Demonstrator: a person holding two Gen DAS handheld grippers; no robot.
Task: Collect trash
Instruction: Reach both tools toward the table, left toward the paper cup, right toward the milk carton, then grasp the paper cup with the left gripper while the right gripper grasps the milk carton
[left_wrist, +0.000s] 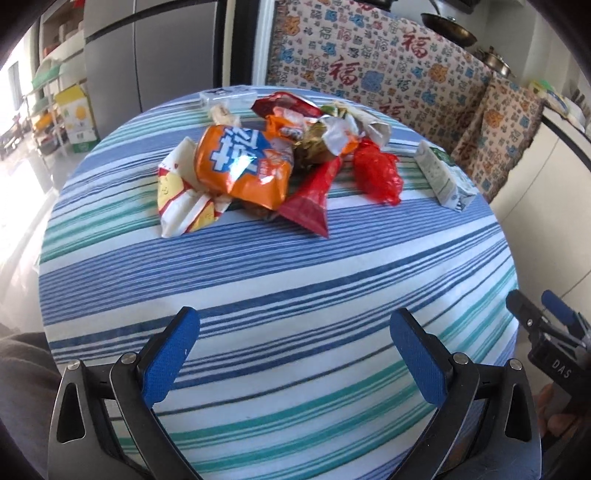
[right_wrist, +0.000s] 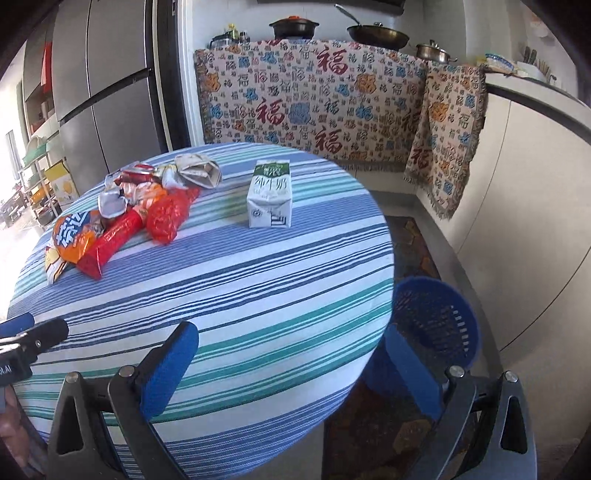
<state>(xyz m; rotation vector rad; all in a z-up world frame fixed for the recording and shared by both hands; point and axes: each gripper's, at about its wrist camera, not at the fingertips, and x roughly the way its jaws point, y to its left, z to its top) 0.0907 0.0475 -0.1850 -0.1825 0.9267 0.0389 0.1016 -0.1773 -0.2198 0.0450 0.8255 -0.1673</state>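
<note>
A heap of wrappers lies on the far half of the round striped table (left_wrist: 280, 295): an orange snack bag (left_wrist: 240, 162), a red packet (left_wrist: 314, 199), a red plastic bag (left_wrist: 376, 173) and a yellow-white wrapper (left_wrist: 181, 195). A white and green milk carton (right_wrist: 269, 195) lies apart to the right of the heap, also in the left wrist view (left_wrist: 443, 177). My left gripper (left_wrist: 291, 354) is open and empty over the near table. My right gripper (right_wrist: 291, 369) is open and empty at the table's right edge. A blue plastic basket (right_wrist: 436, 321) stands on the floor beside the table.
A patterned cloth (right_wrist: 314, 103) covers a counter behind the table, with pans (right_wrist: 376, 35) on top. A grey refrigerator (right_wrist: 103, 99) stands at back left. A small white box (left_wrist: 225, 96) lies at the table's far edge. A rug (right_wrist: 410, 240) covers the floor.
</note>
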